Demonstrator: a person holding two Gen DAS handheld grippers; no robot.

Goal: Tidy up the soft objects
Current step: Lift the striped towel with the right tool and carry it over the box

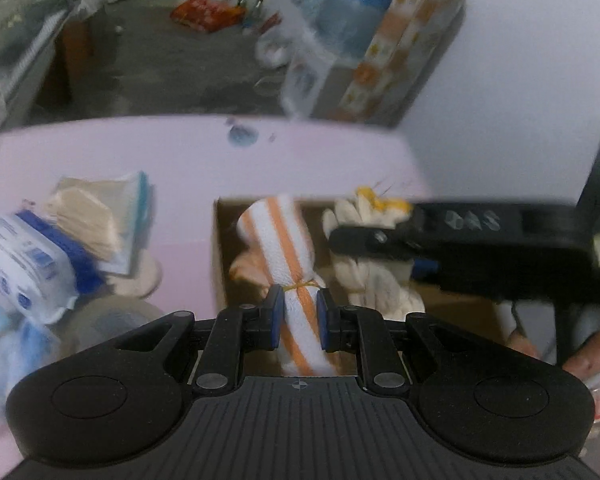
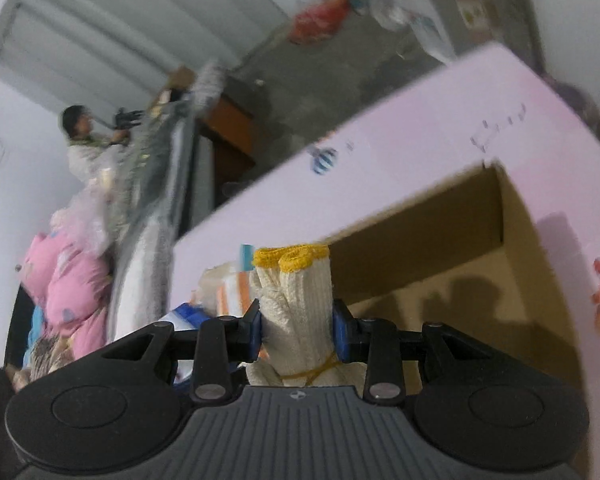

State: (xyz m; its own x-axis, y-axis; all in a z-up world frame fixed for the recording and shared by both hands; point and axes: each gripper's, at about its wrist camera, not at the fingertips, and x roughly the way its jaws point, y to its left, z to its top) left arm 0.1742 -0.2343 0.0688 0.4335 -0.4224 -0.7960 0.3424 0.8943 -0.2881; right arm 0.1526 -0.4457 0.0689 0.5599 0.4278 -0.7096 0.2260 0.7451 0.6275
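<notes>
Between the left gripper's (image 1: 298, 316) blue pads: a rolled towel (image 1: 286, 256), white with orange stripes, tied with a thin yellow band right at the pinch. Jaws closed on it, narrow gap, cloth visibly squeezed. Roll sticks out ahead of the gripper, over the open box (image 1: 224, 264). Judged light and soft; it will compress and could slide out if held slackly. The banded waist is the sensible hold, since the tie keeps the roll from unwinding.

Right gripper (image 2: 298, 330) likewise clamped, on a bundle of cream knit gloves (image 2: 300, 300) with yellow cuffs, cuffs pointing away from the tool, yellow band nearer the gripper body. Also soft and light; loose fingers may flop or snag on the box wall. From the left view the gloves hang just right of the towel, above the box.

Box (image 2: 512, 264) lies ahead and right of the right gripper, brown card, floor mostly bare in that view. Left of the left gripper on the pink table (image 1: 188, 168): a blue-white pack (image 1: 24, 268) and folded cloths (image 1: 96, 216). Both views blurred.
</notes>
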